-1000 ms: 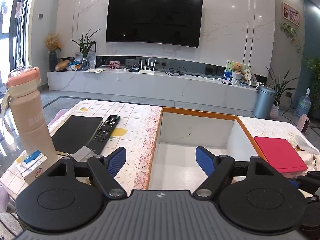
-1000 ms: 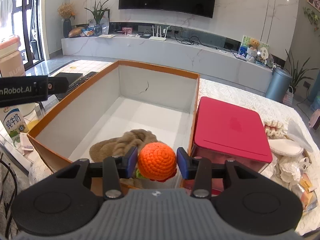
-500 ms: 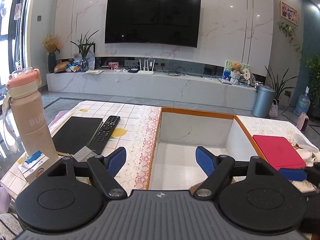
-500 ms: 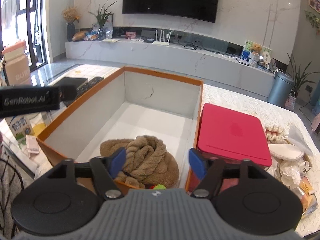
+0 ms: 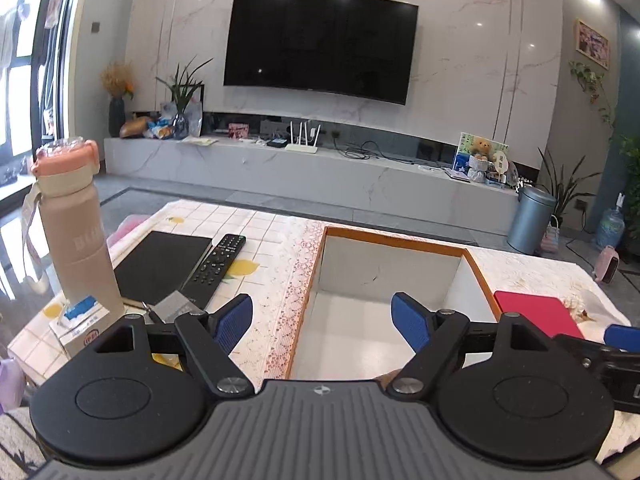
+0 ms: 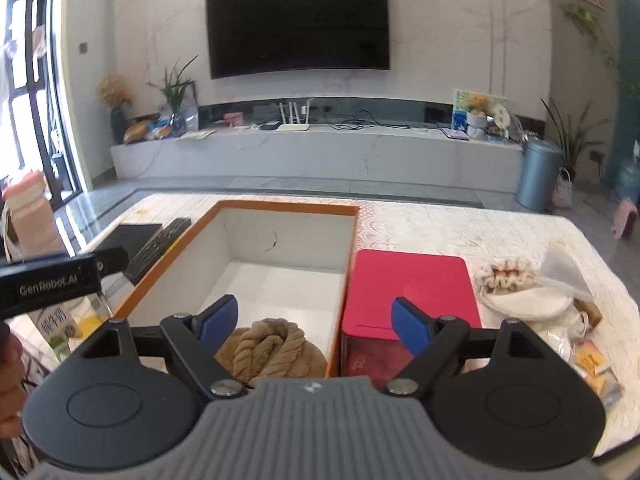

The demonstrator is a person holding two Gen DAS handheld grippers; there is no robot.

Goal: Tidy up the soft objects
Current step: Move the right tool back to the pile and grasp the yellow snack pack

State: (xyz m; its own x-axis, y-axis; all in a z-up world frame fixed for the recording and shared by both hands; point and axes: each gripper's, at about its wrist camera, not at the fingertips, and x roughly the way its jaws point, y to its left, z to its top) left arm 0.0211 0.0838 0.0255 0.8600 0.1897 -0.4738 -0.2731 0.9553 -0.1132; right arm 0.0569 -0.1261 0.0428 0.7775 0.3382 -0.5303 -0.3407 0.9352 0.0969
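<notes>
So, going left to right across the desk: one pink bottle is standing at the left edge, with one milk carton at its foot, then one black pad and one remote lying just beside it.

The left gripper is hovering with its fingers spread wide and nothing between them, pointing at the near left corner of the box.

That's one open box, orange rim, white inside. One brown rope-knit bundle is sitting at its near end, against the right wall. It's the only soft thing I'm seeing in there; anything lower down is hidden behind the gripper body.

The right gripper is over that near end, its fingers opening with nothing between them, not touching the bundle.

Right of the box, touching it, is one red case. Past that is one loose pile of whitish soft stuff and packets; I'm not able to count the pieces.

For the step in hand, I'm reading it as a release into the box and then heading for the next item. I'd be lifting clear of the wall and the red case, swinging right, and picking one piece off the top of the pile rather than grabbing a clump, keeping the fingers wide until they're straddling it.
</notes>
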